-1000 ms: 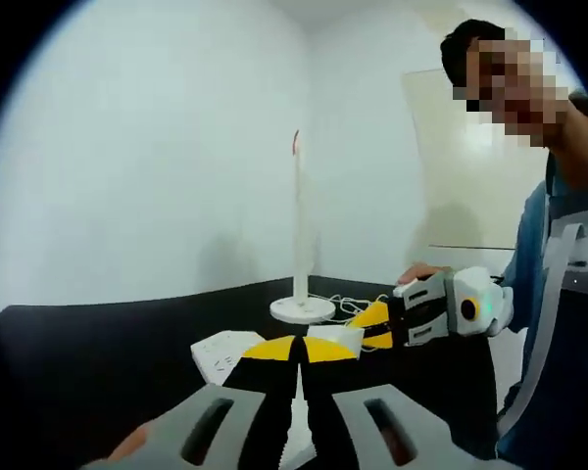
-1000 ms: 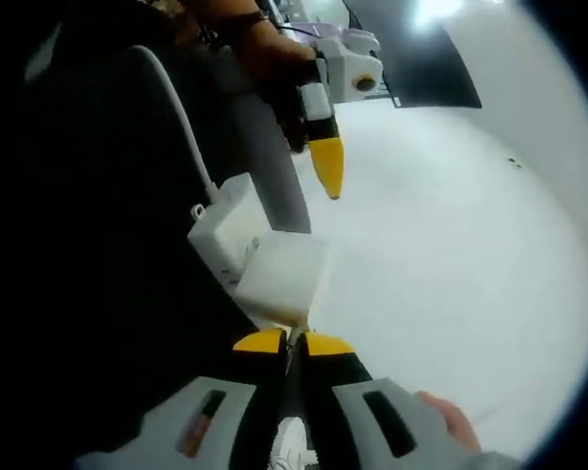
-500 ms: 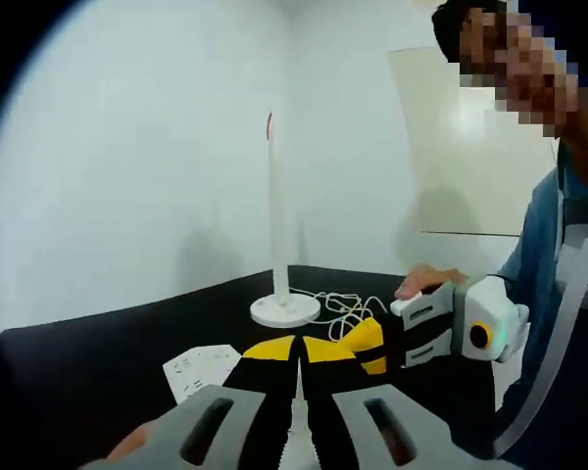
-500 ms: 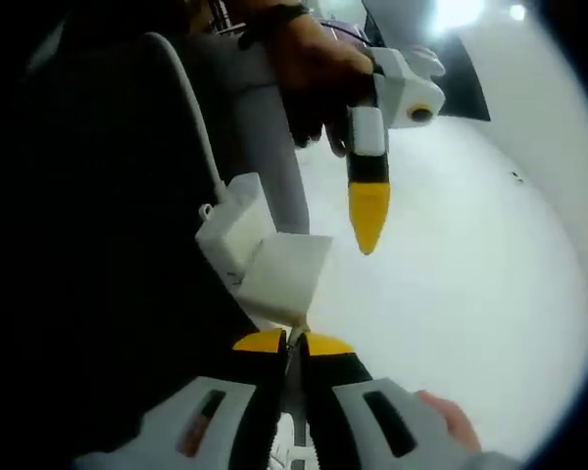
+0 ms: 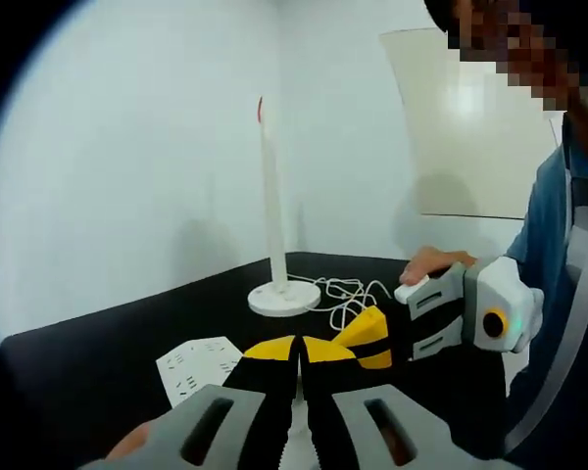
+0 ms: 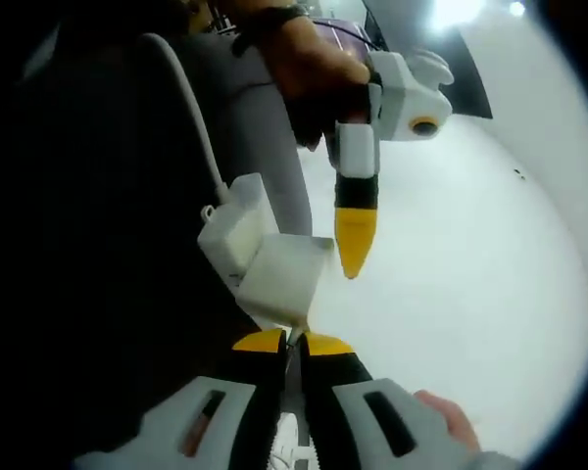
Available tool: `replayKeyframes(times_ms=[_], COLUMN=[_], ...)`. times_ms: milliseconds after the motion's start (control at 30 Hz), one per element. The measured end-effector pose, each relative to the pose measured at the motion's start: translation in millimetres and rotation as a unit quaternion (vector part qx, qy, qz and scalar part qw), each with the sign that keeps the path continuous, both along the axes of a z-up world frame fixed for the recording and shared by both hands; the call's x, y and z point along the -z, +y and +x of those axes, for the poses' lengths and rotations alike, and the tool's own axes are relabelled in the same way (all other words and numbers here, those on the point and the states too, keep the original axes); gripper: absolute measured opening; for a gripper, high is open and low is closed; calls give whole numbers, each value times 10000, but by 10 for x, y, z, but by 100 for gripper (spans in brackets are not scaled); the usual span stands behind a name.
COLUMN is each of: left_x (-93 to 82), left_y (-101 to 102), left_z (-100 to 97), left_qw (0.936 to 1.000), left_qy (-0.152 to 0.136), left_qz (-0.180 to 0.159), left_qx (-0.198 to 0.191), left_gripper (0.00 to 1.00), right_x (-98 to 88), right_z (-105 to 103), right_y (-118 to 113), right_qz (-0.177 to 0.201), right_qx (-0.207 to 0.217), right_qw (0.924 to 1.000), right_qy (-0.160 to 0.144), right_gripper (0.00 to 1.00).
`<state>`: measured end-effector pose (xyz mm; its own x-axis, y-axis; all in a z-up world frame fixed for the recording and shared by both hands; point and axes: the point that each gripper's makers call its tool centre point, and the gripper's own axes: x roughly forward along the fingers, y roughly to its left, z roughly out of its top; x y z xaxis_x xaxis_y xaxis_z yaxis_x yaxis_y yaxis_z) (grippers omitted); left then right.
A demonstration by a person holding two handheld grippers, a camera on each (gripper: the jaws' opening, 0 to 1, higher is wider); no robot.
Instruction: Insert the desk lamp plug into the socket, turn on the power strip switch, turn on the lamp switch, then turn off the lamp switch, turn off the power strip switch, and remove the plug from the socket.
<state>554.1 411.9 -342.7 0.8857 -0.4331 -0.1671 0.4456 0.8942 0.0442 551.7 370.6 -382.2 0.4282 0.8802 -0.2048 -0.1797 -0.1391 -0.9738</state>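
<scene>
The white desk lamp [image 5: 270, 206] stands upright on its round base [image 5: 284, 297] on the black table [image 5: 88, 362]. Its cable [image 5: 348, 293] lies coiled beside the base. The white power strip [image 5: 201, 360] lies flat nearer to me. My left gripper [image 5: 297, 345] is shut with nothing between its yellow tips. From the right comes my right gripper [image 5: 365, 330]. In the right gripper view, my right gripper [image 6: 292, 341] is shut on the white boxy plug [image 6: 282, 279], with its cable [image 6: 188, 108] running up and away. The left gripper [image 6: 355, 257] hangs shut just right of the plug.
A person in a blue sleeve [image 5: 547, 225] stands at the right of the table. A hand [image 6: 309, 59] holds the left gripper. White walls rise behind the lamp, and a pale board [image 5: 470, 127] leans on the far wall.
In the right gripper view the left gripper has come closer and now hangs beside the plug. The plug stays held in the right jaws. The left view has shifted with the hand.
</scene>
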Motion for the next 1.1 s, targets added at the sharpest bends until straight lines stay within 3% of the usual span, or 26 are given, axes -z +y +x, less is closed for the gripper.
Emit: replayKeyframes(times_ms=[300,400,467,567,667,833,900,1100], left_x=[18,35,49,53,55,98,113,94], left_y=[5,-13,-15,-31,-28,-205,-238,-201], left_z=[27,18,24,55,46,90,101,83], left_qw=[9999,9999,9994,9987,9988,9967,9963,9971], left_qy=[149,163,206,204,203,123,104,36], left_qz=[-83,4,289,450,429,692,727,561], left_qx=[-5,39,49,79,157,415,437,510], left_gripper=[0,0,0,0,0,0,0,0], right_x=[13,14,17,15,15,34,64,42], right_z=[-7,-13,-15,-29,-46,-41,-31,-36], right_y=[-6,-6,-5,-1,-7,-18,-33,-23], right_qz=[41,71,87,110,128,105,69,137], right_qx=[-38,-54,-57,-76,-111,-79,-67,-162], right_qw=[10000,9999,9999,9998,9997,9997,9993,9992], right_qy=[45,98,122,133,179,190,356,351], right_gripper=[8,8,8,8,8,8,9,9])
